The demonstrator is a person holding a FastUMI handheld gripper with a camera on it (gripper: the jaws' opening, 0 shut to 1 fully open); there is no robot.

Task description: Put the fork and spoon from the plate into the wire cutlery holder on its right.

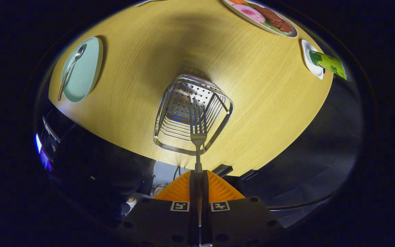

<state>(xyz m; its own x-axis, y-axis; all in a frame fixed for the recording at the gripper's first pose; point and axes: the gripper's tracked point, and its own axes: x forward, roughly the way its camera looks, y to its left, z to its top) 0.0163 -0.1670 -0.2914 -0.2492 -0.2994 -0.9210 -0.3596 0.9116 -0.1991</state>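
A polished metal fork (198, 132) is clamped between the ribbed fingers of the gripper (198, 175). The wire cutlery holder (190, 113) is formed of shiny metal rods with a perforated metal base. The table (252, 103) is surfaced in matt wood grain. A glossy metal spoon (70, 68) is seen on a smooth plate (89, 73).

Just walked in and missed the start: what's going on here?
A hand-held claw is shut on the handle of a metal fork, holding it tines-first over the open top of a wire cutlery holder on the round wooden table. A metal spoon lies on the pale green plate beyond.
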